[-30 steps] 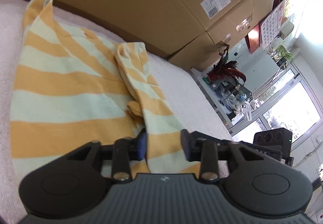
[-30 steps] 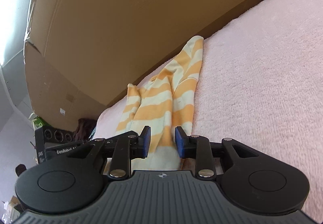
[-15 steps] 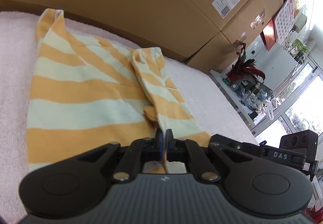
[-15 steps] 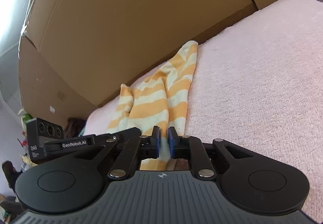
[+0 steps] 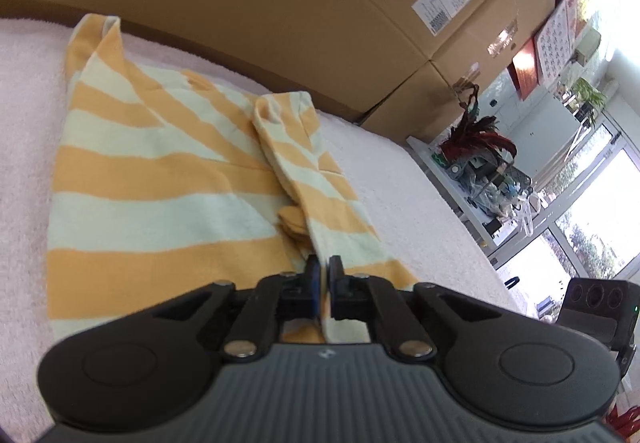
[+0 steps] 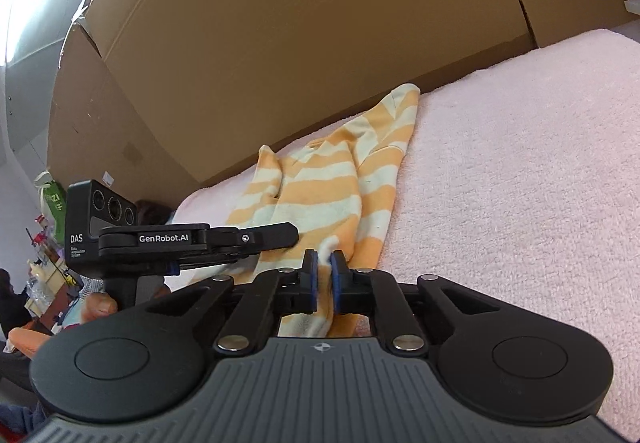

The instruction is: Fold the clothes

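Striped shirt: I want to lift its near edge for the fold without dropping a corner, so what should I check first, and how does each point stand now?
1. Left tool pinching the striped shirt: ok, shut on the hem.
2. Right tool gripping the hem: not ok yet, fabric sits between its pads but the jaws are closing.
3. Sleeve folded in over the body: ok.
4. Shirt lying flat on the pink towel: ok, small bunch beside the sleeve.
5. Room at the cardboard boxes behind: cannot tell.
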The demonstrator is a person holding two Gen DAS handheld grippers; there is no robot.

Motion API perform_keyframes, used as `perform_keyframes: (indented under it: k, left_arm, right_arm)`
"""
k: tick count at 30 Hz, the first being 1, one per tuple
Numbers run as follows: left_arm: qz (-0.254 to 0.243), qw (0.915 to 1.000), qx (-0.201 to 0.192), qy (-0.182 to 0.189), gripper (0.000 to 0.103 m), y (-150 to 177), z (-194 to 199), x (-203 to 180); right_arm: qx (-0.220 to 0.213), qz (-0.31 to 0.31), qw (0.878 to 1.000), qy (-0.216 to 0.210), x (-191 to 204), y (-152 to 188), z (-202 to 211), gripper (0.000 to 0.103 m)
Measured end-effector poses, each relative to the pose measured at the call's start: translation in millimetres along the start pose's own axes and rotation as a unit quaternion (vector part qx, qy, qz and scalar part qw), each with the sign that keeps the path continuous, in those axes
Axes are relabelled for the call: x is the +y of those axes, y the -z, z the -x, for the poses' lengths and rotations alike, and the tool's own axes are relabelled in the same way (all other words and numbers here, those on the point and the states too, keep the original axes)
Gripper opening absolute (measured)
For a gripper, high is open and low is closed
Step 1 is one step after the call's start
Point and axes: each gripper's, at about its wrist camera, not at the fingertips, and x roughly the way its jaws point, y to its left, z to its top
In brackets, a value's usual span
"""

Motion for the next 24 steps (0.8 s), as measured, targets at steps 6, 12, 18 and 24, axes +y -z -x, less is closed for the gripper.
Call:
perform_keyframes:
  k: [6,12,18,24]
  left_arm:
    - [-0.012,0.9997,-0.004,-0.019,0.001,0,0,-2]
    - [-0.008,0.9999,-0.005,0.006,0.031,-1,4,-1]
    - [-0.053,0.9984,0.011,0.012,0.027,5,-1,-16]
    - [-0.044,0.9988,-0.019,0.011,0.0,3,5,-11]
  right_arm:
    - [0.008,-0.07,0.998,-0.002,-23,-3,-6,0.011]
    - [-0.059,-0.186,0.979,-0.057,-55,1,13,0.025]
    - [-0.021,-0.136,0.988,-0.069,-38,-3,5,0.025]
    - [-0.011,-0.067,0.997,-0.032,-19,-6,-1,0.015]
